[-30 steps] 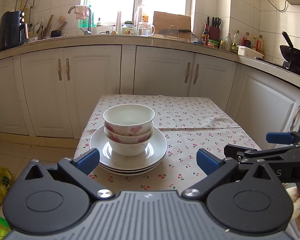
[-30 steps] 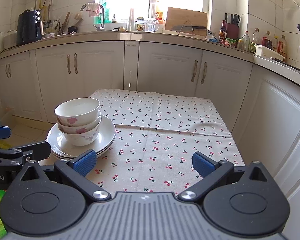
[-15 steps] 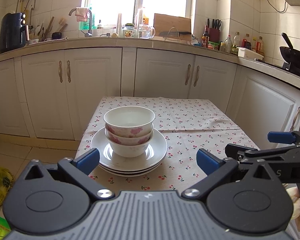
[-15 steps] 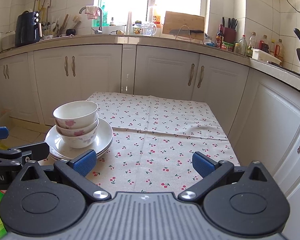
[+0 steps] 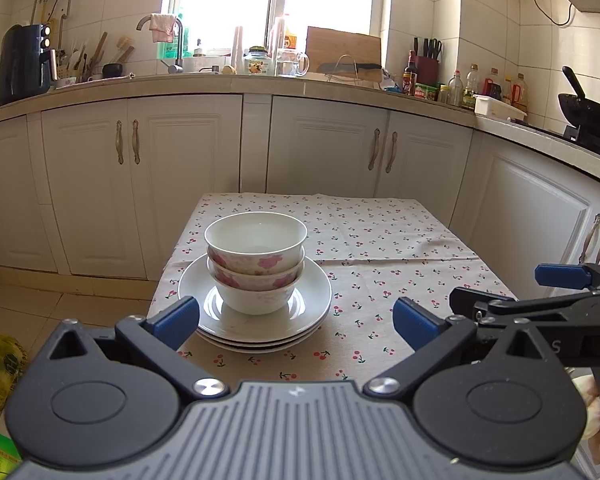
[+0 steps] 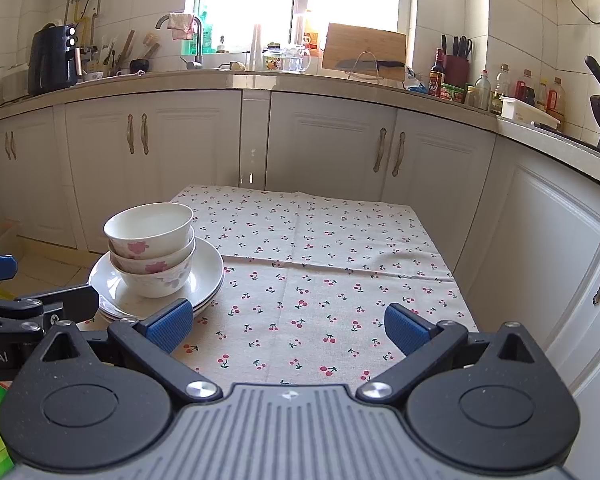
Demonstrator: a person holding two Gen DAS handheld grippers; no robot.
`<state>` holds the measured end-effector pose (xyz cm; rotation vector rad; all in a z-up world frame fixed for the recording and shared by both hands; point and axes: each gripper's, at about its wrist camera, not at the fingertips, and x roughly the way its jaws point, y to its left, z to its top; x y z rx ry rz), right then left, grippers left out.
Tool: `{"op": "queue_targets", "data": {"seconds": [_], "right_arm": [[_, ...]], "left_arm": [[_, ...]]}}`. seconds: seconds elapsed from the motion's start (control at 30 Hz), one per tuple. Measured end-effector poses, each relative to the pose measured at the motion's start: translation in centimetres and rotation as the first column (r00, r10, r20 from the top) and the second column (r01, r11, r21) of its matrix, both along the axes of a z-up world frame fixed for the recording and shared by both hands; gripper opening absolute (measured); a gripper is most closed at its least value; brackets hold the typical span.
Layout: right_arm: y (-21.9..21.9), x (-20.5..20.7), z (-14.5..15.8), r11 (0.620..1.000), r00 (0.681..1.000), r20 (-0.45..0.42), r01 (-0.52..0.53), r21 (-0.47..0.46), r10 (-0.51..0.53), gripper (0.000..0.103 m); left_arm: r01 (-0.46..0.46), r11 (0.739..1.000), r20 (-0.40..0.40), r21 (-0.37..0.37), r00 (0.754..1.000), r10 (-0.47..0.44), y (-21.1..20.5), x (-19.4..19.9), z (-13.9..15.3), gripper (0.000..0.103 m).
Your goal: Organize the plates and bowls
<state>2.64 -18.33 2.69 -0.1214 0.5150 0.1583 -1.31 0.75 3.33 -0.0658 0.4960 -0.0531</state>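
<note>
1. A glossy black air fryer (image 5: 23, 63) stands at the far left of the stone kitchen counter (image 5: 204, 84), above white panelled cabinets (image 5: 140, 184).
2. The left claw (image 5: 296, 318) is spread wide and holds nothing; its blue ribbed pads (image 5: 176, 318) hang at the near edge of the stack, not touching it.
3. Three round, glazed white bowls (image 5: 256, 256) with pink flowers on the outside sit nested, the top one smooth and hollow.
4. The bowls stand on a stack of shallow, shiny white plates (image 5: 315, 300), on the left half of the bench (image 6: 379, 368).
5. A cloth with a cherry print (image 6: 319, 272) covers the bench; a fold line crosses it.
6. The right claw (image 6: 288, 328) is also spread wide and empty, over bare cloth, to the right of the plates.
7. A dark wok (image 5: 587, 110) sits far right.
</note>
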Motion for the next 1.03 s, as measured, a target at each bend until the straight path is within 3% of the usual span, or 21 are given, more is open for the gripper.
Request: {"op": "queue_targets", "data": {"seconds": [1.03], "right_arm": [[0.03,0.09,-0.06,1.0,1.0,0.001,0.008,0.001,-0.008,0.103]], "left_arm": [[0.001,1.0,-0.001,-0.007,1.0,-0.001,0.04,0.1,-0.09,0.102]]}}
